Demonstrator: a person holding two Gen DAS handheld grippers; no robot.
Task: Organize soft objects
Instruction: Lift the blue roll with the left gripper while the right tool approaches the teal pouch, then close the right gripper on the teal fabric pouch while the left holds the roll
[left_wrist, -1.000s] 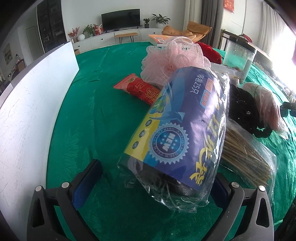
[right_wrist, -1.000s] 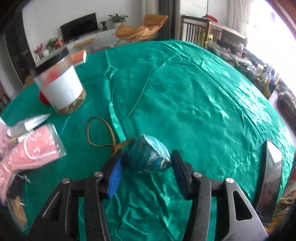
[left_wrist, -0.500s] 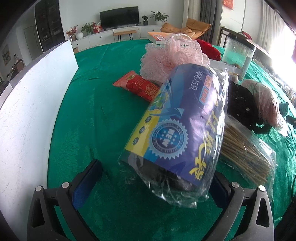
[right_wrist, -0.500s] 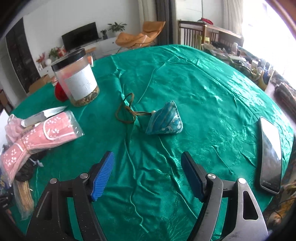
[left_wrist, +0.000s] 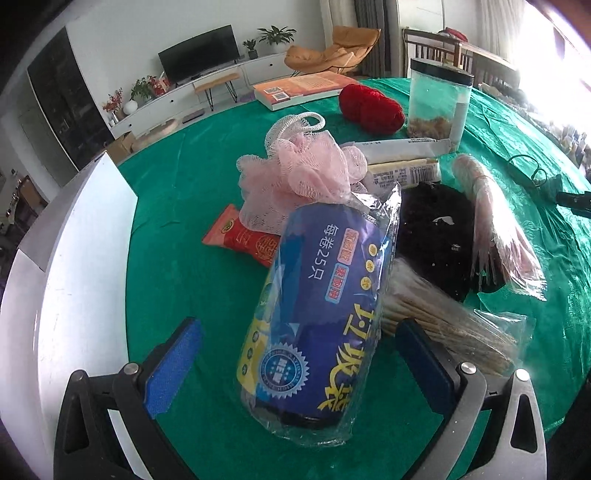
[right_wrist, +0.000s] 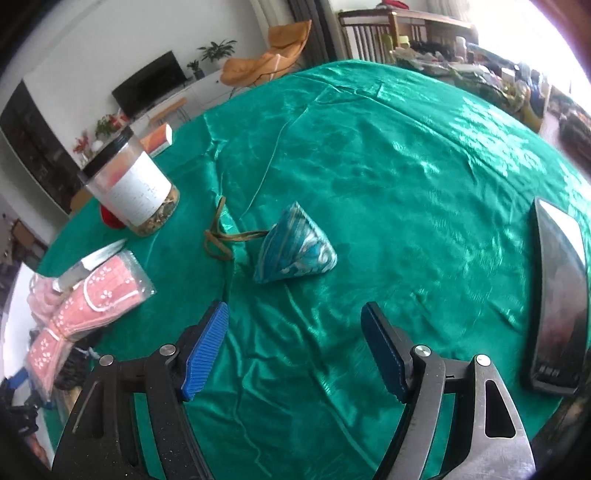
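Your left gripper (left_wrist: 295, 365) is standing wide open, and the blue roll of bags (left_wrist: 317, 317) in its clear wrapper is lying between the two blue pads (left_wrist: 173, 365); neither pad looks to be pressing on it, though the right-side pad is partly hidden behind the wrapper, so contact there is hard to rule out. The roll is tilting up away from you, its far end leaning against the pink mesh sponge (left_wrist: 299, 173). Just left of the sponge a red packet (left_wrist: 243, 240) is lying flat on the green counter (left_wrist: 184, 258). To the right of the roll a bag of thin sticks (left_wrist: 450, 332) is resting beside a black fuzzy item (left_wrist: 436, 240) and a wrapped pink bundle (left_wrist: 495, 229). Further back you are seeing a red yarn ball (left_wrist: 371, 107), a clear jar (left_wrist: 437, 103) with a dark lid, and a book (left_wrist: 303, 88). A white board (left_wrist: 74, 277) is standing along the left edge.

Your right gripper (right_wrist: 295, 343) is also sitting well open with nothing between its pads. The teal pouch (right_wrist: 295, 249) is lying on the green cloth just ahead of the fingertips, clear of both, its brown cord (right_wrist: 221, 240) trailing left. Pink patterned gloves (right_wrist: 92, 295) in plastic are lying at the left, and a phone (right_wrist: 557, 295) at the right.
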